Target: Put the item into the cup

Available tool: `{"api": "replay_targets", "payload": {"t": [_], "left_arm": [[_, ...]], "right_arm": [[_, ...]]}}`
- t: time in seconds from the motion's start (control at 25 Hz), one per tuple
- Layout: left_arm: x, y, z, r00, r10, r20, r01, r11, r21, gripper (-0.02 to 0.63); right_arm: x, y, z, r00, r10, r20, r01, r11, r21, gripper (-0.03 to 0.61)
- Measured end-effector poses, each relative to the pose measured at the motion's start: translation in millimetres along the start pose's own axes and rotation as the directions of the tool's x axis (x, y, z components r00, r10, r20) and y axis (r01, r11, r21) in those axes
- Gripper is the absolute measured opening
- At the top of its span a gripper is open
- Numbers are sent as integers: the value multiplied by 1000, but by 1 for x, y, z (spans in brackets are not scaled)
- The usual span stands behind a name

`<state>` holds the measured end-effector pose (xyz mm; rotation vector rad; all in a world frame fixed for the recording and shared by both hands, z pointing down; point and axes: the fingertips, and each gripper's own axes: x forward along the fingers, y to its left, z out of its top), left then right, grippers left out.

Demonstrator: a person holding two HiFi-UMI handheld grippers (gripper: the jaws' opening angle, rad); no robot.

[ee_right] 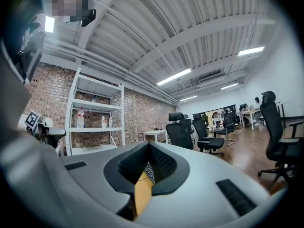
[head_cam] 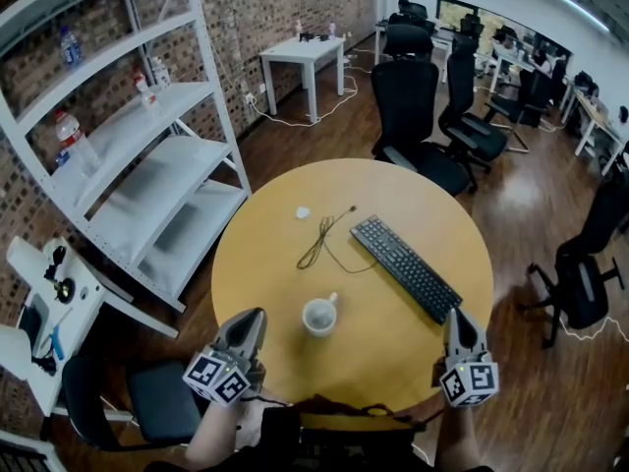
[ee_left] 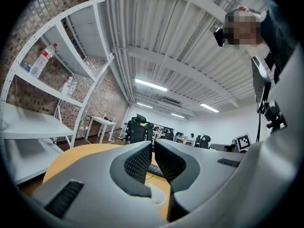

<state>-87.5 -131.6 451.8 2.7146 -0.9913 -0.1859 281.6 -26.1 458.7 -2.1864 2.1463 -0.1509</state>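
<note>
A white cup [head_cam: 319, 316] stands on the round yellow table [head_cam: 295, 180] near its front edge. A small white item [head_cam: 303, 212] lies farther back on the table, left of a black cable [head_cam: 322, 238]. My left gripper [head_cam: 254, 315] hovers at the table's front left edge, left of the cup, jaws together and empty. My right gripper [head_cam: 458, 313] is at the front right edge, also shut and empty. In the left gripper view the cup's rim [ee_left: 157, 194] shows just below the shut gripper [ee_left: 153, 144]. In the right gripper view the gripper [ee_right: 148, 145] frames a strip of table [ee_right: 139, 194].
A black keyboard [head_cam: 405, 266] lies diagonally on the table's right half. White shelving [head_cam: 147, 165] with bottles stands to the left, and a low white stand [head_cam: 49, 303] beside it. Black office chairs [head_cam: 418, 116] stand behind the table and another [head_cam: 580, 273] to the right.
</note>
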Motion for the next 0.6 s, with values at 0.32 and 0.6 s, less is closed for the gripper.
{"api": "replay_targets", "payload": {"t": [0.32,0.6], "left_arm": [[-8,-1,-2,1000,13,-7,-13,1000,0,12],[-14,3,-6,1000,26,-10,-26,1000,-5,12]], "right_arm": [[2,8,-5,1000,25,-6,-25,1000,12,8],[4,18,-7,999,41,-8,-41,999,8,8]]}}
